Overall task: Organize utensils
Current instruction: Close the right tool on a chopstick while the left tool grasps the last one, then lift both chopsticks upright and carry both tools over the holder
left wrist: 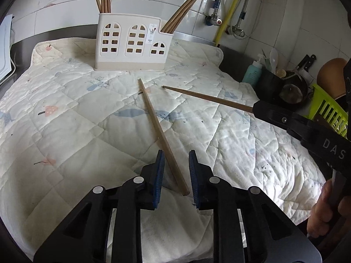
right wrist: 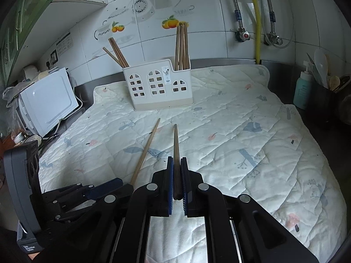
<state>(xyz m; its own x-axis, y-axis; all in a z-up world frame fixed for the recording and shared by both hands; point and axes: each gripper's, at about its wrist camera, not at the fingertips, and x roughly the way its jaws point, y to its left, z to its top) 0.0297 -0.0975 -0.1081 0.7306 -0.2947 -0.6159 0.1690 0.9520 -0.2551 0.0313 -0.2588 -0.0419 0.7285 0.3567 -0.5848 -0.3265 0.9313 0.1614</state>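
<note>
A light wooden chopstick [left wrist: 158,127] lies on the quilted cloth [left wrist: 65,120], its near end between the fingers of my left gripper [left wrist: 176,152]. The jaws stand apart, with cloth showing on the right side of the stick. My right gripper [right wrist: 177,160] is shut on a darker chopstick [right wrist: 175,142], which points toward the white utensil holder [right wrist: 158,85]. In the left wrist view the right gripper [left wrist: 255,107] comes in from the right with that dark chopstick [left wrist: 208,97] raised above the cloth. The holder [left wrist: 131,43] has several chopsticks in its left and right compartments.
A white appliance [right wrist: 48,100] stands at the cloth's left edge. To the right are a teal bottle [right wrist: 303,92], a black pot of spoons [right wrist: 324,96] and a green basket [left wrist: 329,114]. A hand [left wrist: 322,210] grips the right gripper's handle. Pipes run down the tiled wall.
</note>
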